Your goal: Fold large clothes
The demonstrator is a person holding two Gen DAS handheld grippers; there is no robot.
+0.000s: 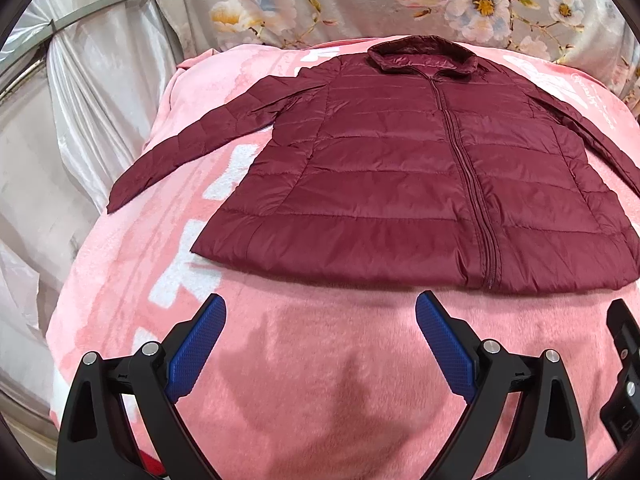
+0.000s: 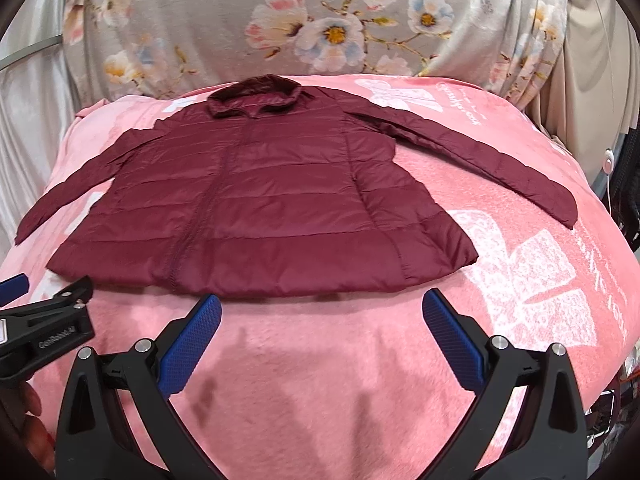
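Jacket: our maroon quilted puffer jacket (image 1: pixel 420 184) lies flat and face up on the pink fleece blanket (image 1: pixel 320 380), zipped, collar (image 1: pixel 420 56) toward the far edge, hem (image 1: pixel 400 268) toward the near edge.
Sleeves: both are spread out; the left sleeve (image 1: pixel 192 140) runs toward the blanket's left edge, the right sleeve (image 2: pixel 480 156) toward its right edge.
Left gripper (image 1: pixel 320 332): we hold it wide apart and empty, hovering over bare blanket just short of the hem.
Right gripper (image 2: pixel 322 332): also spread wide, holding nothing, near the hem's right half.
Step in hand: nothing is folded yet, so we judge the first fold is a sleeve laid across the chest.
How to do it well: we should pinch one sleeve near its cuff, taking both fabric layers, lift only slightly, and carry it straight across the body.
Watch for: the shell looks slick and puffy, so a shallow pinch may slip; we should press folds flat.
Backdrop: a floral cloth (image 2: pixel 320 28) hangs beyond the far edge.
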